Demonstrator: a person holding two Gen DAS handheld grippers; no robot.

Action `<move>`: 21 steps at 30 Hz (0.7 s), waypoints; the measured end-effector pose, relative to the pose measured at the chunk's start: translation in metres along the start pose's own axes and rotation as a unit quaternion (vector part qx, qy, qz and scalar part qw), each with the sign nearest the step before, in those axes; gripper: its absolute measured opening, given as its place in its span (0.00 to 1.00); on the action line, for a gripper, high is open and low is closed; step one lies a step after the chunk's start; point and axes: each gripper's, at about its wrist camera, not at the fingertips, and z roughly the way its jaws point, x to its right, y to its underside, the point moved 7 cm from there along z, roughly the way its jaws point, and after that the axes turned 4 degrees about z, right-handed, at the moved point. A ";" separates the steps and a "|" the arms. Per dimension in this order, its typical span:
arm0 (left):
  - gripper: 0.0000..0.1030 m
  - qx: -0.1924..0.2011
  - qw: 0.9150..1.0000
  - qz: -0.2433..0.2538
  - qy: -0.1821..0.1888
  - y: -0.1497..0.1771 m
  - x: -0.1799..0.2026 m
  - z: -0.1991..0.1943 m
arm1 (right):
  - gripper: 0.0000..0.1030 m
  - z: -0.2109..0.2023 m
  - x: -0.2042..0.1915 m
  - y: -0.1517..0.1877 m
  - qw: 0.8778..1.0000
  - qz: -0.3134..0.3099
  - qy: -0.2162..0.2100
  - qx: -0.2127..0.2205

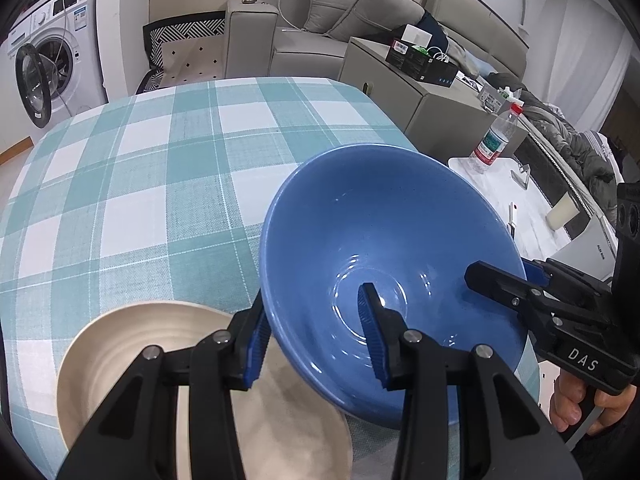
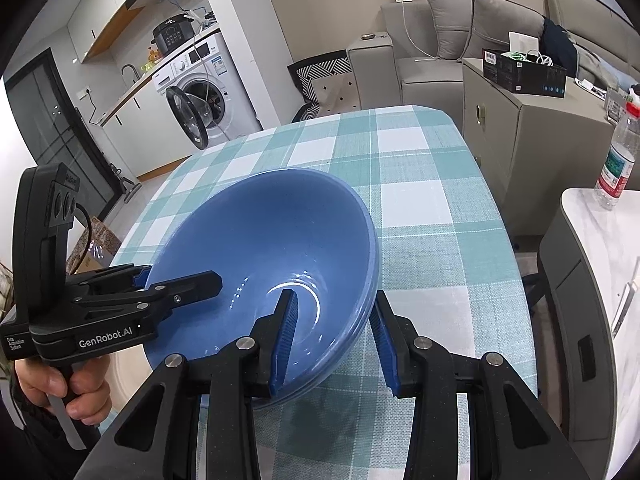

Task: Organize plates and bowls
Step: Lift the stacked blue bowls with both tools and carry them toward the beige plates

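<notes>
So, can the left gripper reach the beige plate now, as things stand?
Probably not at once. The left gripper straddles the wall of the blue bowl, as does the right gripper. The beige plate lies close beside it and unobstructed, so after letting go, likely yes.

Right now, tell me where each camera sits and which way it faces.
Left wrist: on the left gripper, looking down over the blue bowl, cream plate and checked table; the right gripper and its hand show.
Right wrist: on the right gripper, looking down at the bowl; the left gripper and its hand show.
Shared: bowl, table, sofa, washing machine, water bottle.
</notes>
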 end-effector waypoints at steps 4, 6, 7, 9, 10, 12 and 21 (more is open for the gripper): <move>0.40 0.004 1.000 0.004 0.001 -0.001 0.002 0.000 | 0.38 0.002 0.003 0.001 1.000 0.002 0.001 -0.002; 0.40 0.007 1.000 0.002 0.004 0.000 0.003 -0.001 | 0.38 0.002 0.004 0.001 1.000 0.001 0.001 -0.004; 0.40 0.009 1.000 0.002 0.004 0.000 0.003 -0.002 | 0.38 0.002 0.004 0.002 1.000 0.003 -0.001 -0.005; 0.40 0.012 1.000 0.003 0.005 0.001 0.004 -0.003 | 0.38 0.002 0.005 0.002 1.000 0.003 -0.004 -0.005; 0.40 0.013 1.000 0.005 0.004 0.003 0.004 -0.004 | 0.38 0.001 0.005 0.002 1.000 0.004 -0.006 -0.005; 0.40 0.014 1.000 0.007 0.004 0.004 0.005 -0.004 | 0.38 0.001 0.005 0.002 1.000 0.004 -0.009 -0.005; 0.40 0.023 1.000 0.001 0.007 0.009 0.006 -0.003 | 0.37 -0.001 0.008 0.004 0.999 0.008 -0.035 0.000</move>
